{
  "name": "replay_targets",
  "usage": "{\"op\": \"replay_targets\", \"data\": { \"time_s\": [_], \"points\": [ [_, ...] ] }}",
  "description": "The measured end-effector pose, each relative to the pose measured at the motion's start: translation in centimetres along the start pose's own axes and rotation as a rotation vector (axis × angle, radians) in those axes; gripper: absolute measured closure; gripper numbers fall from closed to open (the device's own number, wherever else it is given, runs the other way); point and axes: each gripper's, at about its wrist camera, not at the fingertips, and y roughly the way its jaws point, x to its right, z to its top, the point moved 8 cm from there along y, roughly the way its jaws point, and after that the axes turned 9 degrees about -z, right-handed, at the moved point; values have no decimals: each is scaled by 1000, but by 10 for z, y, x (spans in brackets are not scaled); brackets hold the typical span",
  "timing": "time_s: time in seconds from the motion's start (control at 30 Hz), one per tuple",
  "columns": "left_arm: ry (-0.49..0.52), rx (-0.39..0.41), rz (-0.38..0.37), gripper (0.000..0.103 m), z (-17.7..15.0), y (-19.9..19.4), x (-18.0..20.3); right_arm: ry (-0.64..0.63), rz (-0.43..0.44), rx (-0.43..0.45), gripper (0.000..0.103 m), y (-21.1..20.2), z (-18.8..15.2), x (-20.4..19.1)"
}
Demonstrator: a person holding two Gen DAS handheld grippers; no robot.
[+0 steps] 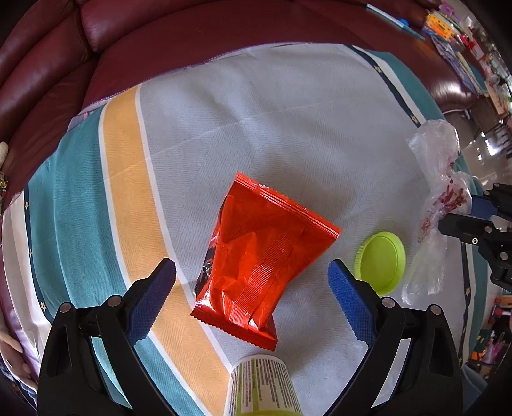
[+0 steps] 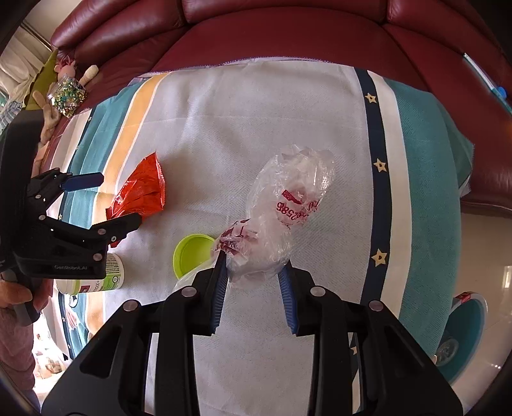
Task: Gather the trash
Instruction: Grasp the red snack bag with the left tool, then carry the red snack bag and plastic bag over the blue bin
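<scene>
On a striped cloth (image 1: 288, 128) over a maroon leather sofa (image 2: 288, 28) lie one crinkled red foil packet (image 1: 262, 256), one lime-green round plastic lid (image 1: 382, 262) and one labelled white tub (image 2: 112, 272). The left gripper (image 1: 252, 297) hangs above the packet, fingers spread and empty. The right gripper (image 2: 254, 288) pinches one clear crumpled plastic bag (image 2: 288, 204), lifted beside the lid.

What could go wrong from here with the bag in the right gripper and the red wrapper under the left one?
1. The right gripper pinches only the crumpled end of the clear plastic bag; thin film could slip out.
2. The open left gripper hovers over the red wrapper, close to the green lid and the white container; closing might nudge them.
</scene>
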Motion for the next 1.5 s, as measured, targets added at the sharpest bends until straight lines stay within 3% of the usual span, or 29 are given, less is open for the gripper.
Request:
{"op": "replay_targets", "data": {
  "time_s": [0.17,0.23,0.3,0.37,0.53,0.7,0.9,1.2,1.5],
  "points": [
    [12,-29,-48,14,6,8,0,13,21,4,74,3,-7,7],
    [6,-63,-69,37,2,13,1,17,31,3,74,3,-9,9],
    [6,-78,-59,50,-2,17,1,21,37,3,74,4,-12,10],
    [11,-73,-53,55,-2,17,1,25,45,6,74,3,-14,11],
    [-26,-27,-38,79,-4,10,-1,28,61,9,74,2,-20,11],
    [-27,40,-7,82,-9,-12,9,37,69,21,74,-6,-31,14],
    [-4,109,-17,82,-27,-41,45,49,66,43,74,-26,-52,25],
    [75,135,-38,81,-54,-54,133,93,63,84,74,-61,-96,56],
    [163,157,-60,81,-70,-61,214,187,47,136,74,-94,-144,124]
  ]
}}
